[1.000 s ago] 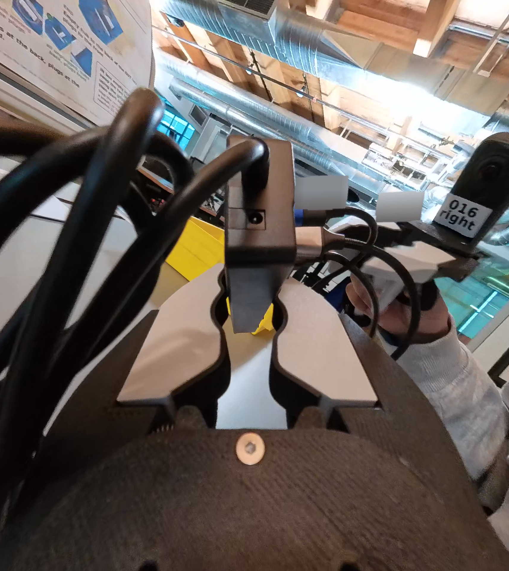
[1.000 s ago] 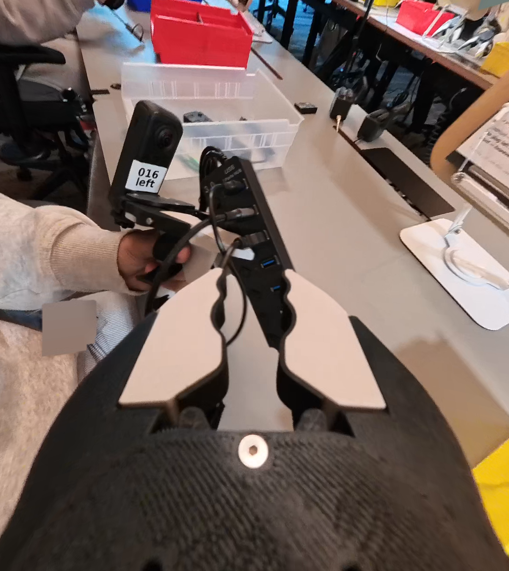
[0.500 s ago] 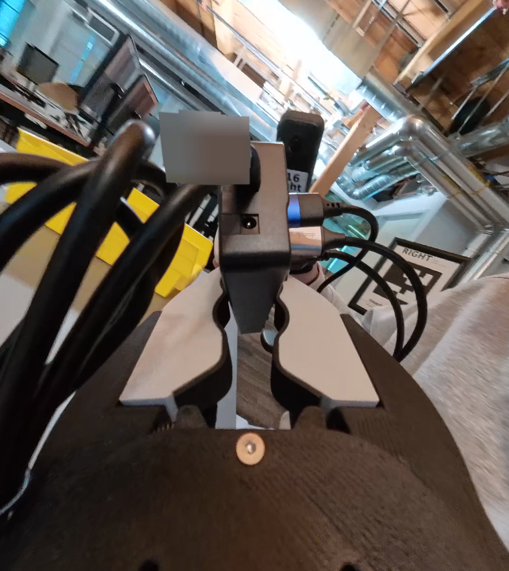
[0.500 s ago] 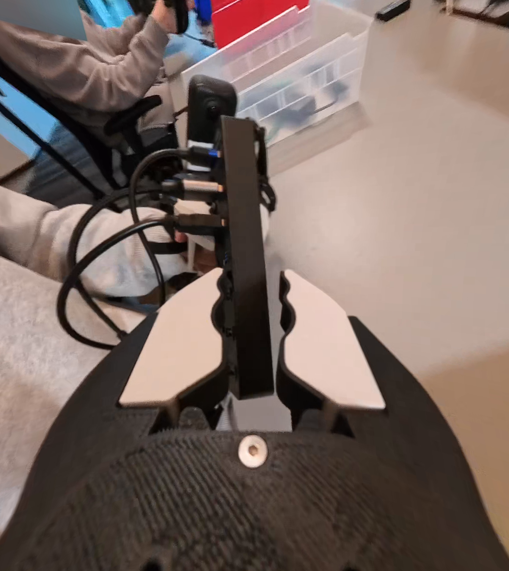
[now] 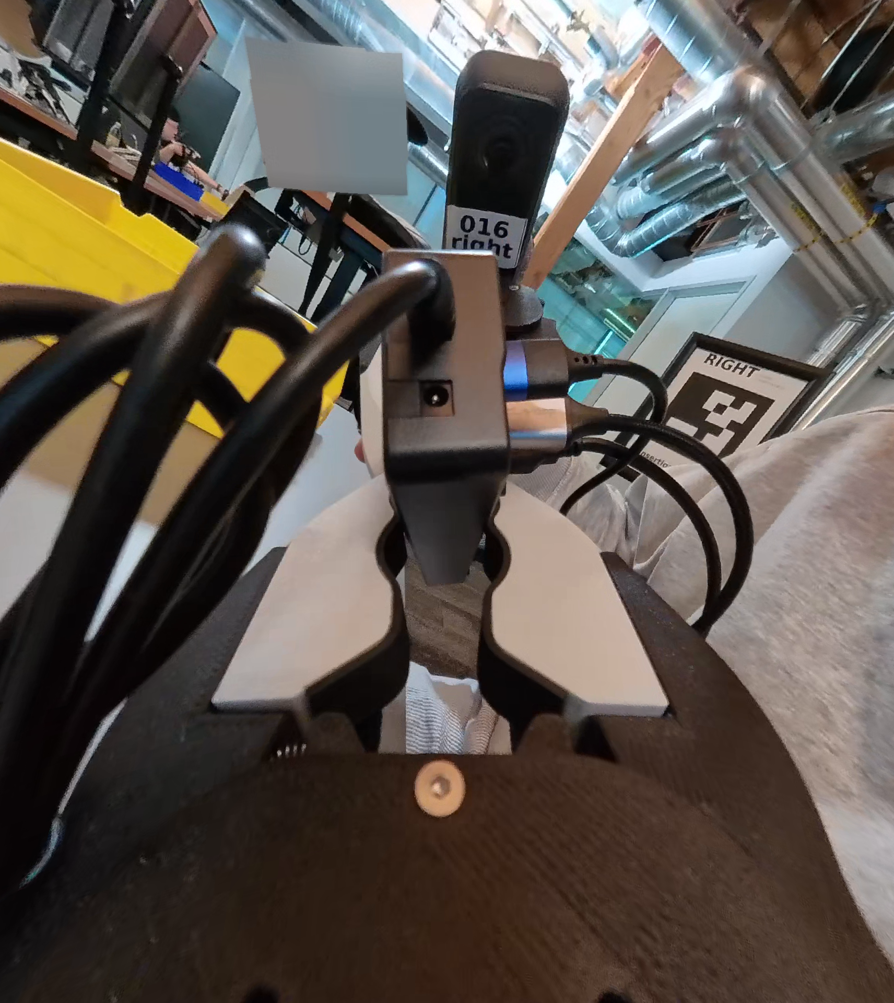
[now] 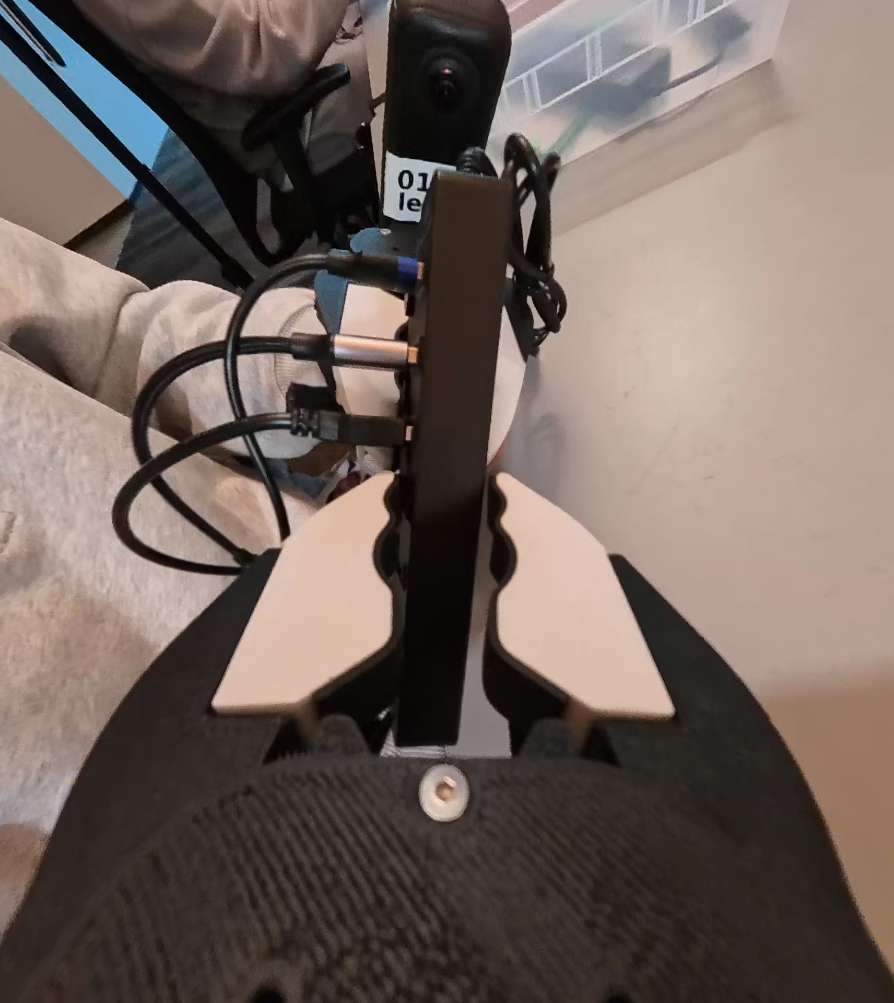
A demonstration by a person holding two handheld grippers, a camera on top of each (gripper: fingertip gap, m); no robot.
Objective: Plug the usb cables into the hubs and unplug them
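The long black plastic hub (image 6: 455,434) is sitting between the right gripper (image 6: 442,543) fingers and filling most of the gap there. Three plugs with thin black looping cables (image 6: 190,434) are sticking out of its left side and crowding that side, next to the grey fuzzy sleeve (image 6: 54,434). On the hub's right, the bare beige table (image 6: 759,434) is lying open. In the left wrist view, thick black cable loops (image 5: 108,434) are blocking the left side, with the big yellow plastic bin (image 5: 27,233) standing behind them.

Thick black cables (image 5: 108,461): blurred, cut by left edge. Clear bin (image 6: 651,70) contents: blurred (indistinct). Hub (image 6: 455,434) ports: hidden edge-on.
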